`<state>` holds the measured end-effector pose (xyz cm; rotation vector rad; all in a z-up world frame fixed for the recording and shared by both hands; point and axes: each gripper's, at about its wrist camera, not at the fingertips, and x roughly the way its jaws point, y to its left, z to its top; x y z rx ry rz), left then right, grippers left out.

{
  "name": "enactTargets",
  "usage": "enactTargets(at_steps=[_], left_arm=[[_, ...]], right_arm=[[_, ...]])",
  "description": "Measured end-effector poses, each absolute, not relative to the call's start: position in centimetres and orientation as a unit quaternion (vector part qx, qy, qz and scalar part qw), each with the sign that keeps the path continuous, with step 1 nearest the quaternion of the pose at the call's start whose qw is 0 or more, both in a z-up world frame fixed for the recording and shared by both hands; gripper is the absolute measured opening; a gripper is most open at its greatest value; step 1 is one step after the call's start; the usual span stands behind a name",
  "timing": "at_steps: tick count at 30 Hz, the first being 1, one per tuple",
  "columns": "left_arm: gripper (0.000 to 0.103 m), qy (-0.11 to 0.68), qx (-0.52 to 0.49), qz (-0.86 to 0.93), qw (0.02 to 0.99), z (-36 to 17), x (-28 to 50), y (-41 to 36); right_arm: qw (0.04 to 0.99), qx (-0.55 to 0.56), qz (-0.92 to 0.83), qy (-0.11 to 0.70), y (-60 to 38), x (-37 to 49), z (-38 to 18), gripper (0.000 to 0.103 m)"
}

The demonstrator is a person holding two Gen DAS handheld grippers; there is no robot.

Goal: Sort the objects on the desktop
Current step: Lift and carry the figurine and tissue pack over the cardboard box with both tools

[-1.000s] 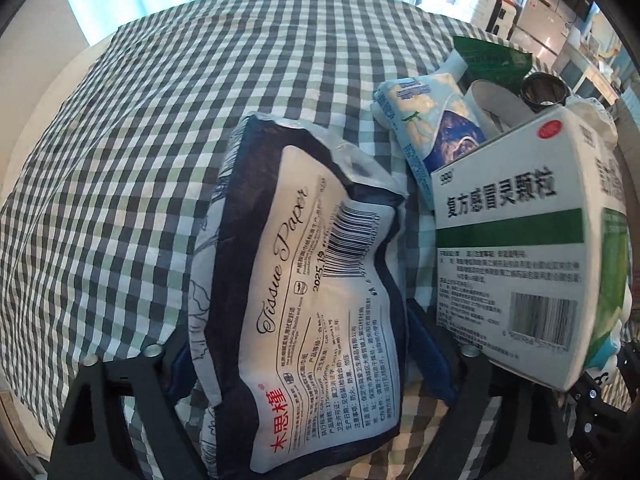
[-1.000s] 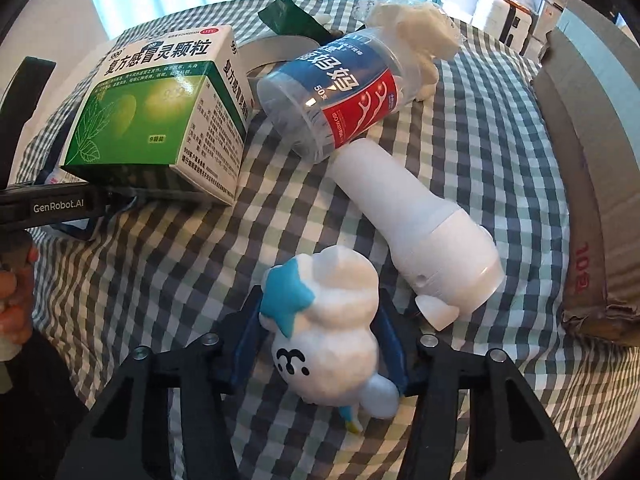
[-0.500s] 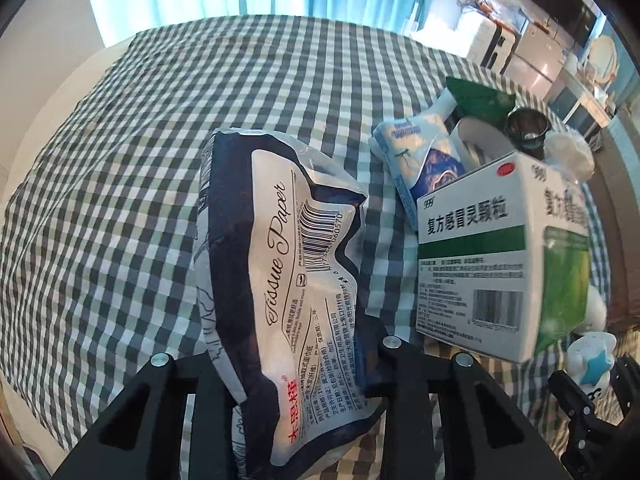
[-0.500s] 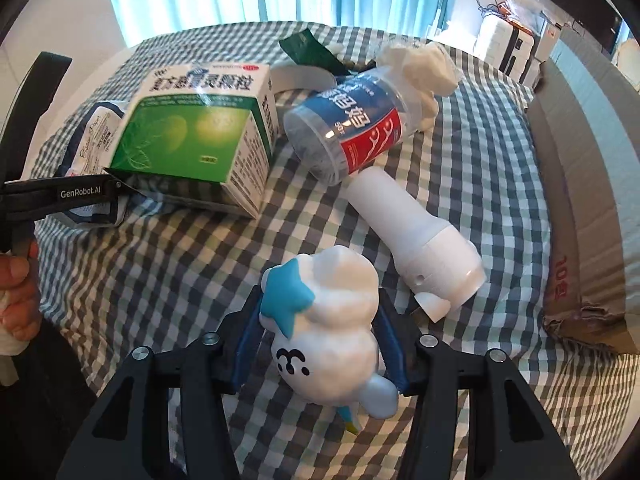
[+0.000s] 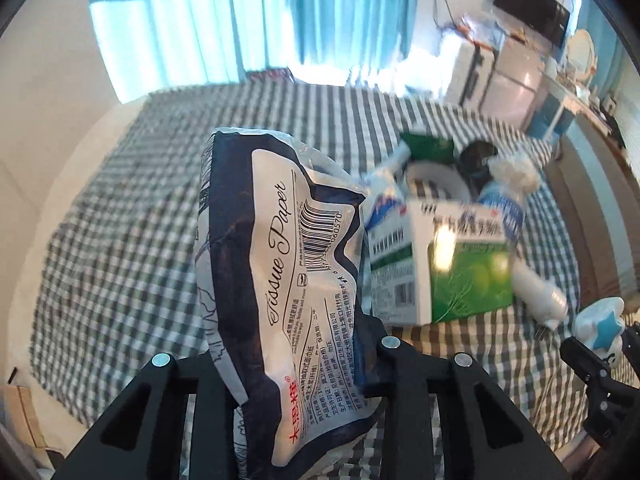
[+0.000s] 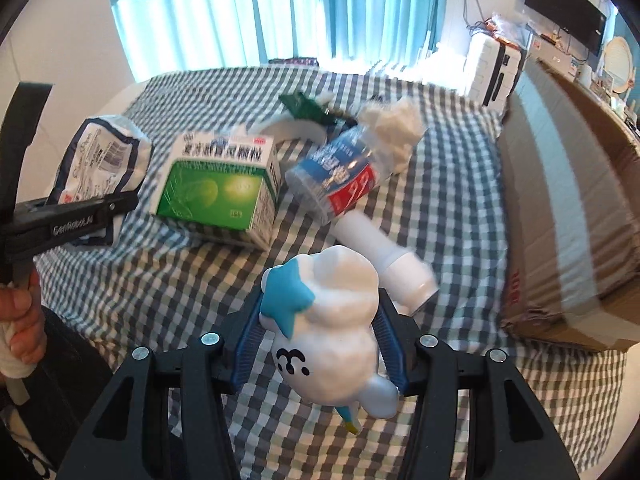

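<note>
- While the left gripper (image 5: 296, 364) has its jaws clamped on the tissue pack (image 5: 280, 280), the pack hangs clear above the checked table (image 5: 120, 240), upright between the black fingers (image 5: 160, 400), its barcode and "Tissue Paper" print facing the camera.
- The right gripper (image 6: 320, 344) has its jaws clamped on the white cloud toy (image 6: 328, 332), blue pads (image 6: 248, 336) pressing both flanks; the toy with its blue star is lifted off the cloth.
- Landmark: the green medicine box (image 6: 224, 196) lies on the table. The tissue pack is to its left in the right wrist view, the toy in front of it.
- Just right of the box lies a clear bottle (image 6: 340, 176) with a blue and red label; a crumpled white wad (image 6: 396, 128) is at its far end.
- A white cylinder (image 6: 384, 252) lies just in front of the bottle, possibly touching it; blur hides the join.
- Behind the box sit a white roll (image 5: 436, 178) and a green packet (image 6: 304, 106).
- Far right of the box stands a cardboard box (image 6: 568, 200).
- A person's hand (image 6: 20, 320) grips the left gripper's handle.
</note>
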<state>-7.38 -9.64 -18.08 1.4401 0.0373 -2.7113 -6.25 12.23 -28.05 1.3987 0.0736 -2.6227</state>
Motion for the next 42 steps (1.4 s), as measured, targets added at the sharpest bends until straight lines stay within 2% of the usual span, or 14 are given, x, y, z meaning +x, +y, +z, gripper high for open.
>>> enactTargets(at_steps=[22,42], left_arm=[[0.03,0.008,0.37,-0.929,0.02,-7.0,-3.0,-5.4],[0.03,-0.011,0.319,-0.947,-0.026,-1.8,-2.7,-0.9]], right_arm=[[0.073,0.389,-0.918,-0.008,15.4,-4.2,-19.6,0.052],[0.051,0.304,-0.951,-0.022,18.2,-3.7,-12.2,0.052]])
